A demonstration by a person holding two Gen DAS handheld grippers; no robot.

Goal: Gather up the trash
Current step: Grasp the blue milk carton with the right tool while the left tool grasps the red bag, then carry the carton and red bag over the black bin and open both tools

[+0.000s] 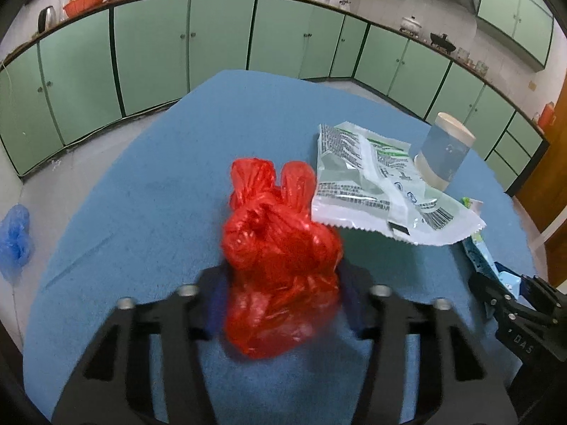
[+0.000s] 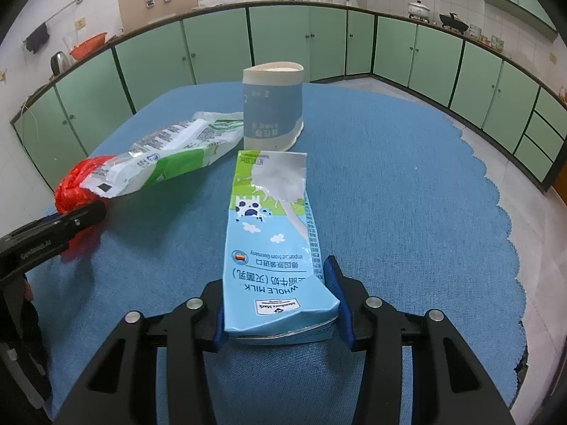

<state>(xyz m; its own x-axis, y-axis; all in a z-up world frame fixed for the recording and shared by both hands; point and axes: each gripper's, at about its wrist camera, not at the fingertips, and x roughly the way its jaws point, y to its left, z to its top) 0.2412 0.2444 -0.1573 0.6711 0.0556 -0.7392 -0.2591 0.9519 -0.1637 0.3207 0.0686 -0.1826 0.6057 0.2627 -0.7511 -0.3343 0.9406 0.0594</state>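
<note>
My left gripper [image 1: 280,294] is shut on a knotted red plastic bag [image 1: 280,248], held over the blue table mat [image 1: 141,194]. My right gripper [image 2: 280,304] is shut on the near end of a light blue whole-milk carton [image 2: 273,233] that lies lengthwise on the mat. A white and green snack wrapper [image 1: 382,184] lies just right of the red bag; it also shows in the right wrist view [image 2: 170,152]. An upside-down blue and cream paper cup [image 2: 273,106] stands beyond the carton. The red bag [image 2: 71,191] and the left gripper show at the left of the right wrist view.
The round table is covered by the blue mat with a scalloped edge [image 2: 496,191]. A blue plastic bag [image 1: 14,237] lies on the floor to the left. Green kitchen cabinets [image 1: 152,46] run around the room behind the table.
</note>
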